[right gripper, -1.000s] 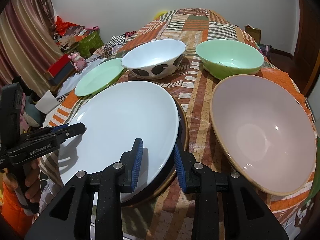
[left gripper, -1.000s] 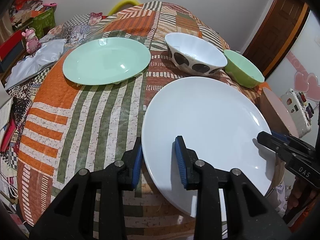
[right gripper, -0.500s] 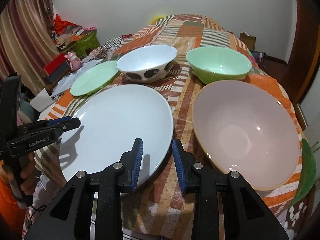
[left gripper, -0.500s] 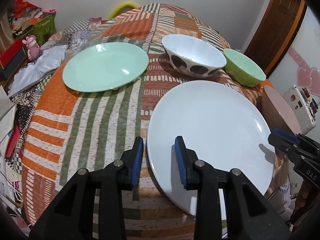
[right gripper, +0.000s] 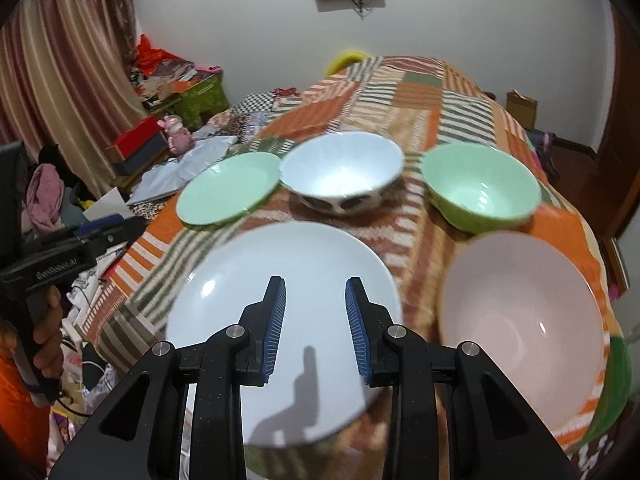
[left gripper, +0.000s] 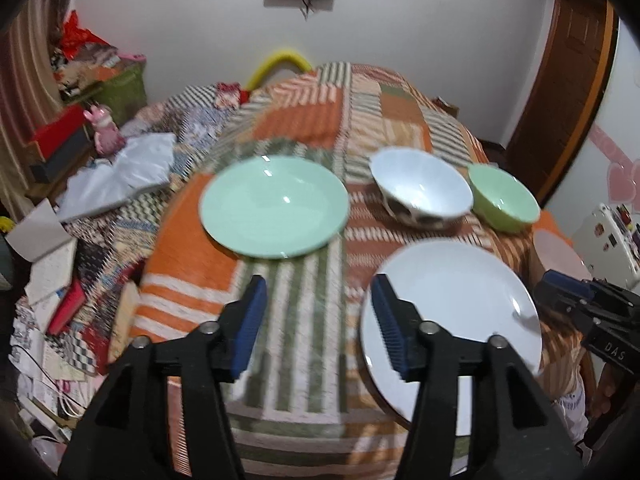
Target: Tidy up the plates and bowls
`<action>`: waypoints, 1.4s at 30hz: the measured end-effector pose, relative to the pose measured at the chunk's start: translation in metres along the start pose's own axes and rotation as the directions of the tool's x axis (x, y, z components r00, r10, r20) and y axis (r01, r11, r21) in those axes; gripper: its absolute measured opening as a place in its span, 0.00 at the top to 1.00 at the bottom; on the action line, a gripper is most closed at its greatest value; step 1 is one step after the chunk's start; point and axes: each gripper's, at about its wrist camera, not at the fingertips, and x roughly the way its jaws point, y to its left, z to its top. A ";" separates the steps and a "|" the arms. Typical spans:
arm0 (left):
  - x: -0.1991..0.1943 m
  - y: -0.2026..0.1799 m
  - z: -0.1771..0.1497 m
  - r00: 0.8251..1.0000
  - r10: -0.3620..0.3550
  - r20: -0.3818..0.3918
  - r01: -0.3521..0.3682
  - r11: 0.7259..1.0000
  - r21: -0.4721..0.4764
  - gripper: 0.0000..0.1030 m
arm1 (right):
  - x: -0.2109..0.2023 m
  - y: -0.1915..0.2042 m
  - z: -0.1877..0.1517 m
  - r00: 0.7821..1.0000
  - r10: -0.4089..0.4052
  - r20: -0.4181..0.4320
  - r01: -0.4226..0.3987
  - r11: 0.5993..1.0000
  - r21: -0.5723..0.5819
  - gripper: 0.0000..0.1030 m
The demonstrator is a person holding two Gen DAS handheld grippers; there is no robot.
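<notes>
my left gripper [left gripper: 318, 324] hangs above the striped quilt [left gripper: 304, 308], jaws wide apart and holding nothing. the white plate [left gripper: 456, 300] sits just to its right, near the quilt's front edge, with the right blue pad [left gripper: 390, 332] overlapping its left rim in the picture (i can't tell whether they touch). the green plate [left gripper: 274, 208] lies farther back, well apart from the white one.

my right gripper [right gripper: 316, 326] is over the white plate [right gripper: 296, 276], jaws apart too, though less widely, with nothing between them. its shadow falls on the plate's near half.

behind the plates i see the spotted bowl [right gripper: 342, 172] in the middle, with the green plate [right gripper: 228, 188] on its left; in this view their rims overlap. the green bowl [right gripper: 480, 186] stands to its right, apart from it. the pink bowl [right gripper: 520, 320] is nearest on the right, just beside the white plate, and its far rim comes close under the green bowl.

from the left camera the same row reads spotted bowl [left gripper: 420, 188], then green bowl [left gripper: 504, 198], nearly touching, and only a slice of the pink bowl [left gripper: 556, 248] shows behind my right gripper [left gripper: 580, 304]. both views are blurred.
</notes>
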 end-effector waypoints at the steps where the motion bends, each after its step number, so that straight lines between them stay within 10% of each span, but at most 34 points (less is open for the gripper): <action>1: -0.002 0.004 0.005 1.000 0.007 0.009 -0.007 1.000 -0.001 0.40 | 0.002 0.004 0.003 1.000 0.004 0.002 -0.004 1.000 -0.010 0.70; 10: 0.004 0.047 0.042 0.996 0.086 0.031 -0.085 0.996 -0.012 0.27 | 0.038 0.041 0.032 0.998 0.057 -0.026 -0.060 0.993 -0.097 0.65; 27: 0.128 0.124 0.053 0.984 0.074 -0.165 -0.083 0.996 -0.045 0.27 | 0.145 0.078 0.064 0.973 0.048 -0.226 -0.073 0.992 -0.102 0.65; 42: 0.182 0.137 0.062 0.981 -0.064 -0.185 0.053 0.997 -0.061 0.75 | 0.187 0.080 0.068 0.960 0.032 -0.280 -0.046 0.998 -0.042 0.66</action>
